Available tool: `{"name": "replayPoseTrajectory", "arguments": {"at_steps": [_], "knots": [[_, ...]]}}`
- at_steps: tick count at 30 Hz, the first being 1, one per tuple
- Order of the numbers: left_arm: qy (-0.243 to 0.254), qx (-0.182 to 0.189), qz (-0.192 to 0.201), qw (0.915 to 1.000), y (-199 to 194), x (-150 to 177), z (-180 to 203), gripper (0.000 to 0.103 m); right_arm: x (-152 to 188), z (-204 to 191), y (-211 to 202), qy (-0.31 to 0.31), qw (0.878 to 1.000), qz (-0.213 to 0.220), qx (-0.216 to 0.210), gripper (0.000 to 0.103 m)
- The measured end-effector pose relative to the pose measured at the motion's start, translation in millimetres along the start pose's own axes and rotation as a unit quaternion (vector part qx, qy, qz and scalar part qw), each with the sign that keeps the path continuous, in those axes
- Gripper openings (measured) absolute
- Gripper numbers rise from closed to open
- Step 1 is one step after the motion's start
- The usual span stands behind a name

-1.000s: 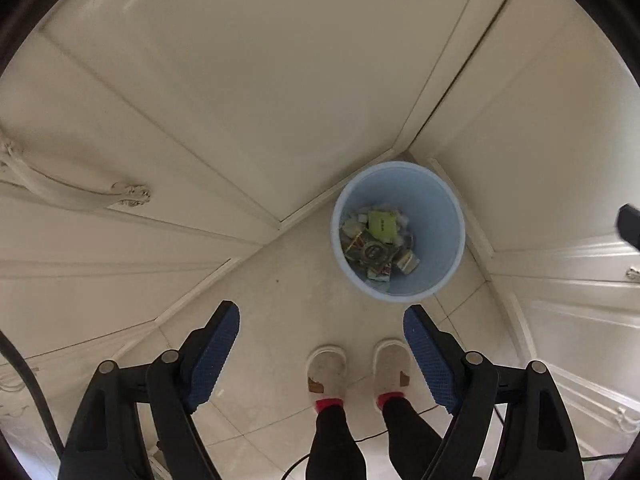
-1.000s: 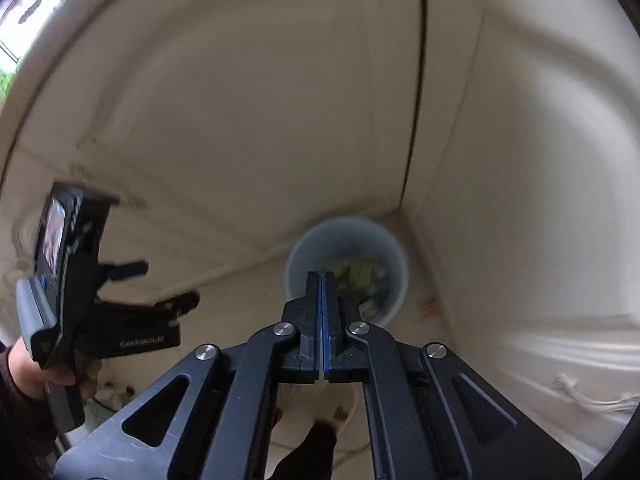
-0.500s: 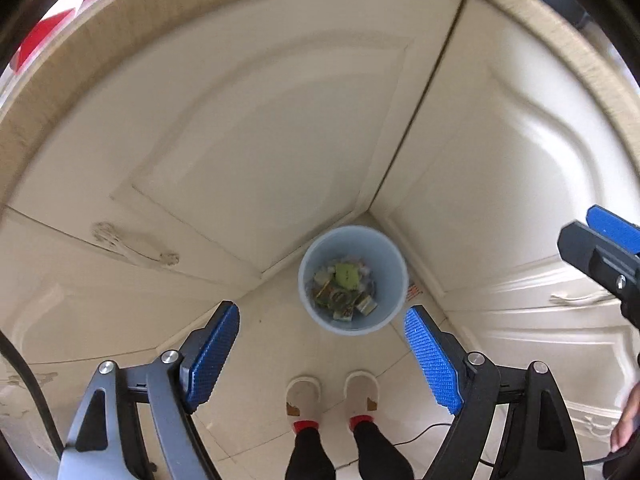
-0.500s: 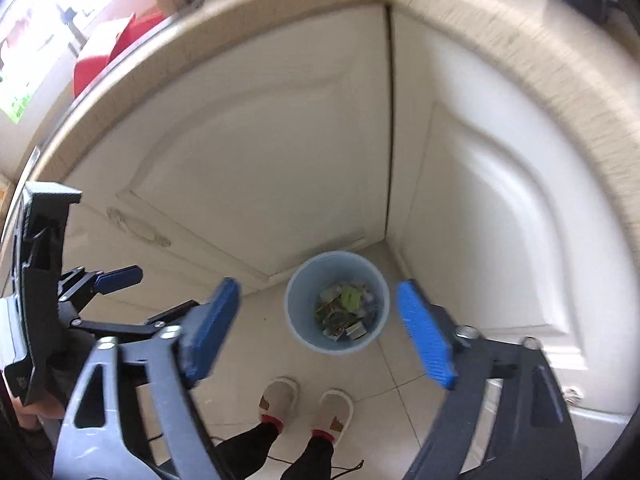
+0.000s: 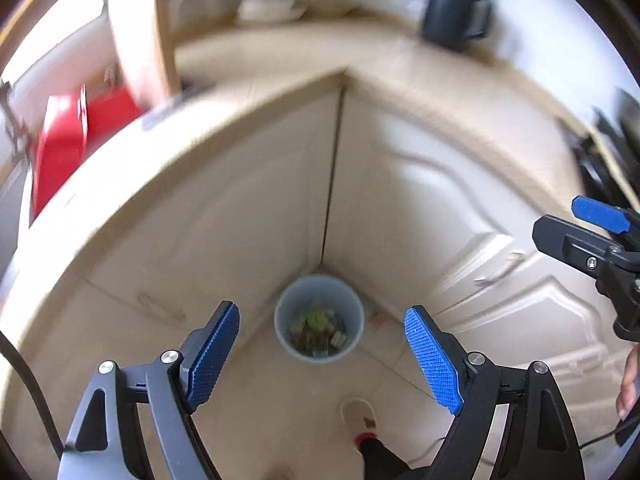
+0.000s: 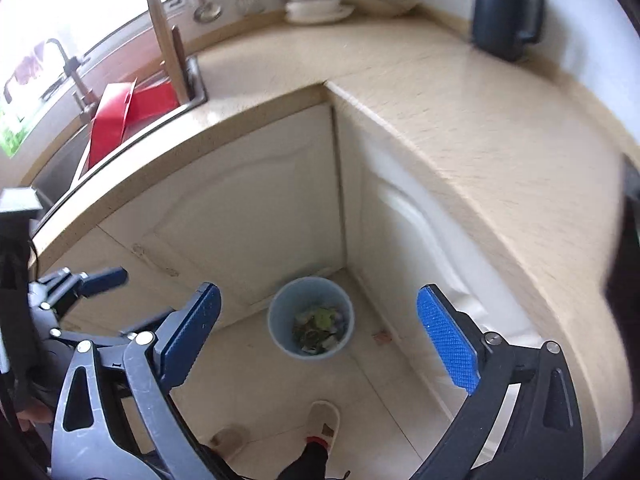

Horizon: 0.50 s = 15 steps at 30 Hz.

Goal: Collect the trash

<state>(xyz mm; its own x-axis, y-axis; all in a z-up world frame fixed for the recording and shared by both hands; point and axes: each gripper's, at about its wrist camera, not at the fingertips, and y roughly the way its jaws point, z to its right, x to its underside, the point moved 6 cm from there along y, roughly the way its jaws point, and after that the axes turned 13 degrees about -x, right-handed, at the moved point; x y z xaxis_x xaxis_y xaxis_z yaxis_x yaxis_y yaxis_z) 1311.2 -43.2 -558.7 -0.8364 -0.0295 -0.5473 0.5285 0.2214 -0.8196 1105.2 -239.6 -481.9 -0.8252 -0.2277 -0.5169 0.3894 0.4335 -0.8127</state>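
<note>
1. Countertop (image 6: pixel 460 120), beige, L-shaped, running above cream cabinet doors (image 6: pixel 248 208) that meet in an inside corner. On it: a dark kettle (image 6: pixel 504 12) at the far right and stacked white dishes (image 6: pixel 316 6) at the back; a sink with red items (image 6: pixel 120 116) lies to the left. No loose trash is discernible on the surface.

2. Trash bin (image 6: pixel 311 318), pale blue, round, standing on the tiled floor in the cabinet corner. Long axis vertical, mouth pointing straight up toward both cameras. Holds mixed wrappers, one green piece (image 6: pixel 322 316) uppermost (contents too small to itemise).

3. Left gripper (image 5: pixel 320 356), tongs spread wide, nothing between the blue pads; bin framed in the gap far below.

4. Right gripper (image 6: pixel 318 338), tongs likewise spread and empty, poised high above the bin.

5. Small reddish scrap (image 6: pixel 382 337) on the floor just beside the bin, to its right (identity uncertain).

6. Step in hand, as judged: between deposits, both tools unloaded. Next move probably calls for locating another piece, the floor scrap being a candidate, then lowering one gripper and closing on it.
</note>
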Motion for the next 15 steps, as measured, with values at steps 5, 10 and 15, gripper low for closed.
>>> {"name": "replayPoseTrajectory", "arguments": {"at_steps": [5,10,15], "knots": [[0.041,0.045,0.094,0.9937,-91.2,39.1,-37.8,0.082,36.5,-44.5,-90.0,0.028,0.994,0.079,0.064,0.103],[0.07,0.068,0.145,0.9846,-184.2,100.7,-93.8,0.083,101.2,-123.0,-195.2,0.088,0.975,0.171,0.114,0.103],[0.077,0.104,0.162,0.9783,-296.3,156.1,-135.7,0.09,169.1,-191.4,-283.5,0.111,0.961,0.193,0.165,0.103]]}}
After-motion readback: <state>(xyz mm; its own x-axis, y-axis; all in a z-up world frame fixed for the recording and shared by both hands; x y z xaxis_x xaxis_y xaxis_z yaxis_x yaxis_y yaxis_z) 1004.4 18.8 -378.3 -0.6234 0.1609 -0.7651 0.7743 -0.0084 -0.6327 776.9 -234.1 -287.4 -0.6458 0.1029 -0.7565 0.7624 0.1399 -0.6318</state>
